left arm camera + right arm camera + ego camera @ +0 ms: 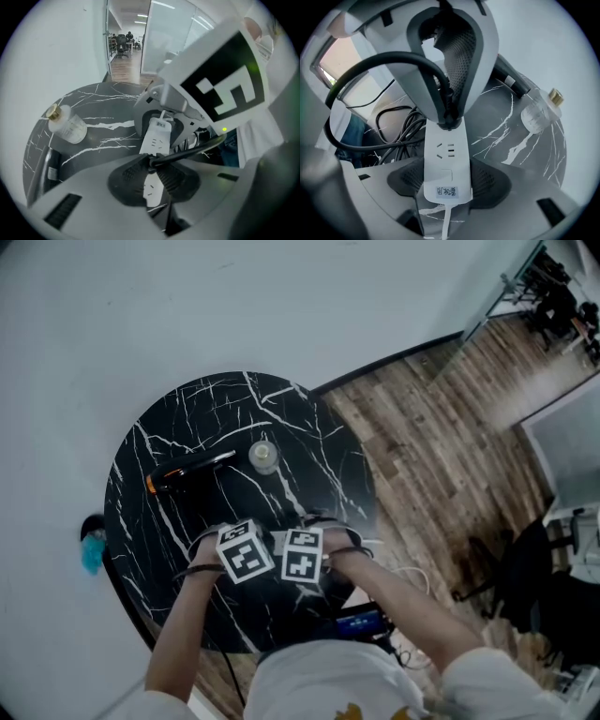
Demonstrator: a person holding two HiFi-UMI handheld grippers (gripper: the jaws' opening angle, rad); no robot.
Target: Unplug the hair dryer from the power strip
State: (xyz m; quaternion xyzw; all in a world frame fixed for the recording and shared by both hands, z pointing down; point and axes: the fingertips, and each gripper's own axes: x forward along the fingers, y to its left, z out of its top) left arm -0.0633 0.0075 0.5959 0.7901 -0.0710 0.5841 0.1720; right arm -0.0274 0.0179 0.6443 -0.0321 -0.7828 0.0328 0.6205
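Pinching the black plug (449, 119) with the left claw (152, 161), pads pressed onto it, mid-frame in the right gripper view. Clamping the white power strip (446, 159) across its sides with the right claw (447, 185), lower centre. Seemingly still seated, so likely the pull-out step: next, draw straight off while pinning the strip to the desk (309, 456). To its left, tangled cables (401, 129) apt to snag. Up-frame in the head view, hair dryer (187, 471) and bottle (263, 456), well apart.
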